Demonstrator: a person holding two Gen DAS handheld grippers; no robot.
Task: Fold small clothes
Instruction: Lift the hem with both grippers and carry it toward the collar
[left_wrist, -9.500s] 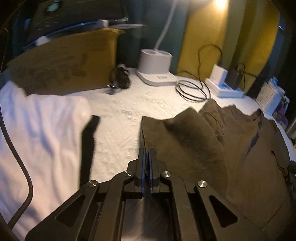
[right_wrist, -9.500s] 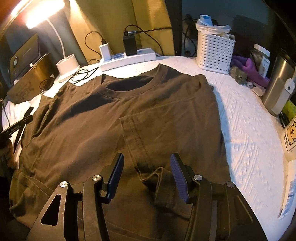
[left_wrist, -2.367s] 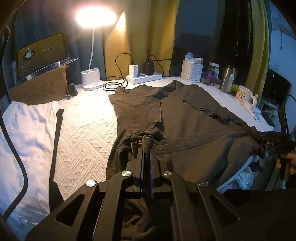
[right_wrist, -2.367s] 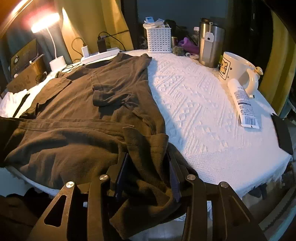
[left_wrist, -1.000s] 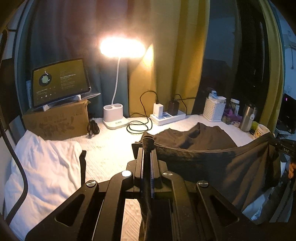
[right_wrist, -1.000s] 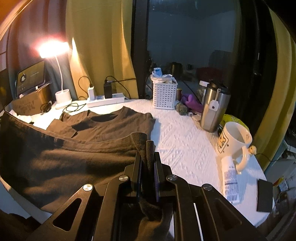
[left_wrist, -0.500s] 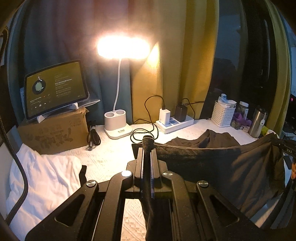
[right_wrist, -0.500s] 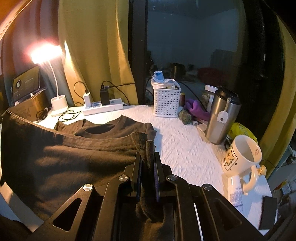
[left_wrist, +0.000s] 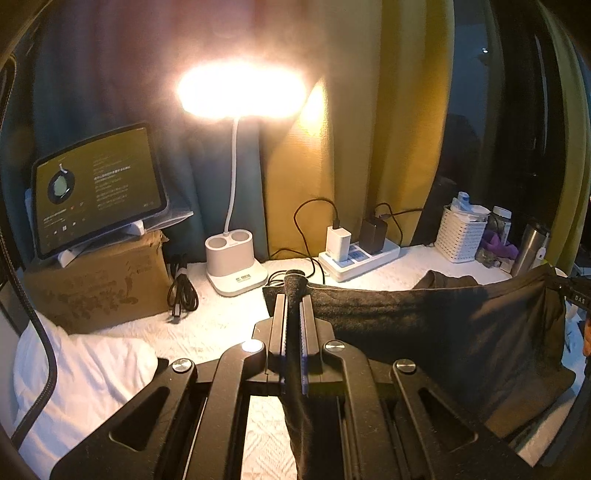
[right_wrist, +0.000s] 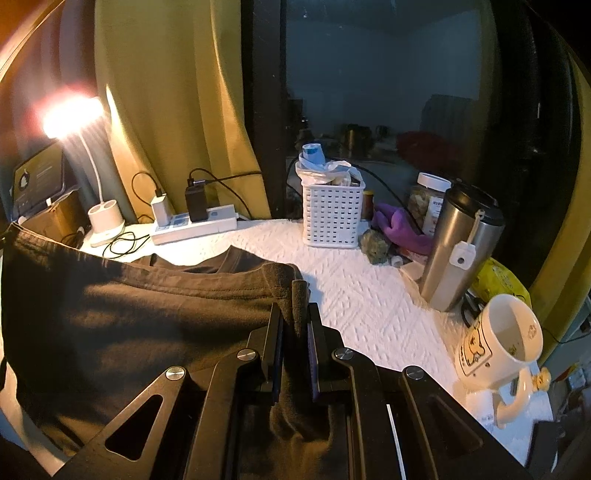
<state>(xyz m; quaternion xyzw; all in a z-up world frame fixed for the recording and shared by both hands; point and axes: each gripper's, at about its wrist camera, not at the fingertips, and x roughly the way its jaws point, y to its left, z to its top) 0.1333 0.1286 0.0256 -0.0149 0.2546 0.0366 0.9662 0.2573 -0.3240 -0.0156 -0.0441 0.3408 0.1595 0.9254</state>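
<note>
Dark brown cotton fills the left wrist view: my left claw is clamped tight on one corner of the dark brown cotton T-shirt, a nub of fabric poking out above the tips. From there the hem runs taut to the right, where my right claw shows at the edge, gripping the far corner. The shirt hangs as a sheet between the two, raised above the white textured bench cover. Beyond it stand a white desk lamp with a two-hole base, lit, a white power strip carrying two chargers, a tablet with a glowing screen propped on a brown cardboard box, and a crumpled white cloth at lower left.

On the right wrist view, my right claw is pinched shut on bunched brown fabric, with more of it sagging below the fingers. The shirt spreads away to the left, its top hem level; part of it lies on the bench just behind that edge. To the right stand a white perforated plastic basket, a steel travel tumbler and a white cartoon mug.
</note>
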